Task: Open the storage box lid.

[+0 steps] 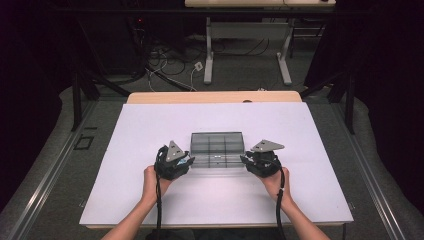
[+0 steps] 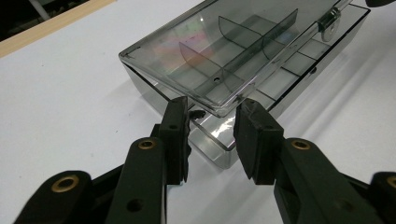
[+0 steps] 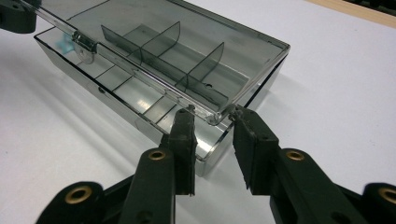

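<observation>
- High view: the white tabletop [image 1: 150,150] is brightly and evenly lit from above, while the floor and room around it sink into near black; the picture is soft and a little grainy.
- The hands and claws throw only faint, short shadows on the tabletop.
- Left gripper view: a rainbow sheen and pale glare lie on the box [image 2: 219,51] lid; the near black fingers [image 2: 175,135] are slightly soft.
- Right gripper view: bright reflections streak the box [image 3: 154,60] floor, a soft grey shadow falls beside it, and the far corners blur.
</observation>
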### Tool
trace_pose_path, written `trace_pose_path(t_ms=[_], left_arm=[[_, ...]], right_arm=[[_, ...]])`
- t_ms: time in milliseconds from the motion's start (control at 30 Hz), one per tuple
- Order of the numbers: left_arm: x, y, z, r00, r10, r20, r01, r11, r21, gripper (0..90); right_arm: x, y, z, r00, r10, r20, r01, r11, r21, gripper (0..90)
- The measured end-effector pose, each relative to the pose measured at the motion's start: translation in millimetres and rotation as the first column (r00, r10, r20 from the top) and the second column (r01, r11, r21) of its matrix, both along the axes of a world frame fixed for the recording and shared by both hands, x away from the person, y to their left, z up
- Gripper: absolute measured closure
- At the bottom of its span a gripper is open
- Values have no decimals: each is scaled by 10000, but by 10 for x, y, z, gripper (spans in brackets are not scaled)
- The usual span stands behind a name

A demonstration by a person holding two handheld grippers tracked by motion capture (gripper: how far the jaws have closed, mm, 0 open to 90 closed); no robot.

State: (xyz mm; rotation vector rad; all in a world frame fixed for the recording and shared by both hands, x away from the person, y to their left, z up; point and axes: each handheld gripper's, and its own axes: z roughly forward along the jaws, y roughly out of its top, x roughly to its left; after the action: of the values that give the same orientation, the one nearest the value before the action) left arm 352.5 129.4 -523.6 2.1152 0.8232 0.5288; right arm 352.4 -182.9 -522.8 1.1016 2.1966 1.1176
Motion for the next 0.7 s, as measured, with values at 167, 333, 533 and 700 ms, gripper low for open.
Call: trace_pose_path(t_ms=[167,333,533,700], left_arm=[[-7,-15,8,9999,22,150,-22,10000,19,656],[-14,-17,19,9998,7,205,-10,9999,110,660],[-11,-23,46,9998,-28,210,22,9995,313,660],[-20,-47,70,9991,125,413,-154,9974,705,665]], right_arm=[[1,-11,6,9999,-34,140,35,10000,-59,688],[-9,-9,25,9998,-23,175,26,9998,-177,685],[-17,5,42,9996,-22,289,29,9997,-229,680],[-6,12,77,9993,-39,367,51,9995,-311,680]])
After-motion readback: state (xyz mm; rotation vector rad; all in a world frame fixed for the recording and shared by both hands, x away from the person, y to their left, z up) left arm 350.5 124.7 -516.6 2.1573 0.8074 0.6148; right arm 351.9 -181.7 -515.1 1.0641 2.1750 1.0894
